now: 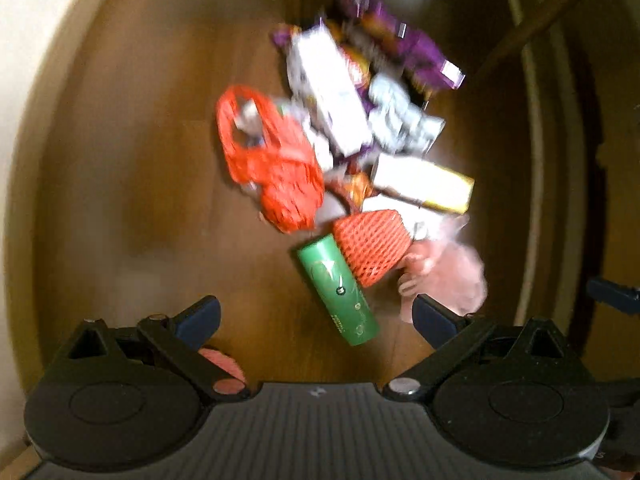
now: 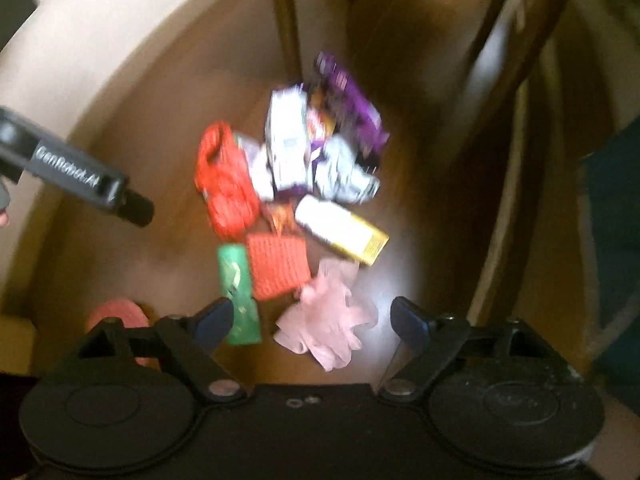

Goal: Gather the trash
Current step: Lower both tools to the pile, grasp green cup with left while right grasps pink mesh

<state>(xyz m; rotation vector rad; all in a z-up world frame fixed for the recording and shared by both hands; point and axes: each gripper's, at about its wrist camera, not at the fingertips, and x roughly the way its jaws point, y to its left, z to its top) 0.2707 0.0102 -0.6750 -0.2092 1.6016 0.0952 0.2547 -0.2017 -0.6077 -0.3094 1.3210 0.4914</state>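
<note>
A heap of trash lies on the wooden floor. It holds an orange net bag (image 1: 272,164) (image 2: 226,184), an orange foam net sleeve (image 1: 372,248) (image 2: 278,266), a green can (image 1: 338,288) (image 2: 238,292), a pink glove (image 1: 444,276) (image 2: 328,316), a white and yellow carton (image 1: 424,186) (image 2: 344,230), a white box (image 1: 328,88) (image 2: 286,140) and purple wrappers (image 1: 400,40) (image 2: 352,104). My left gripper (image 1: 316,316) is open and empty above the can. My right gripper (image 2: 312,320) is open and empty above the glove. The left gripper's body (image 2: 76,176) shows in the right wrist view.
A pink foam piece (image 1: 224,364) (image 2: 116,314) lies apart at the near left. A pale curved wall (image 1: 32,80) (image 2: 100,40) bounds the floor on the left. Dark wooden furniture legs (image 1: 552,16) (image 2: 516,80) stand at the back right. Both views are blurred.
</note>
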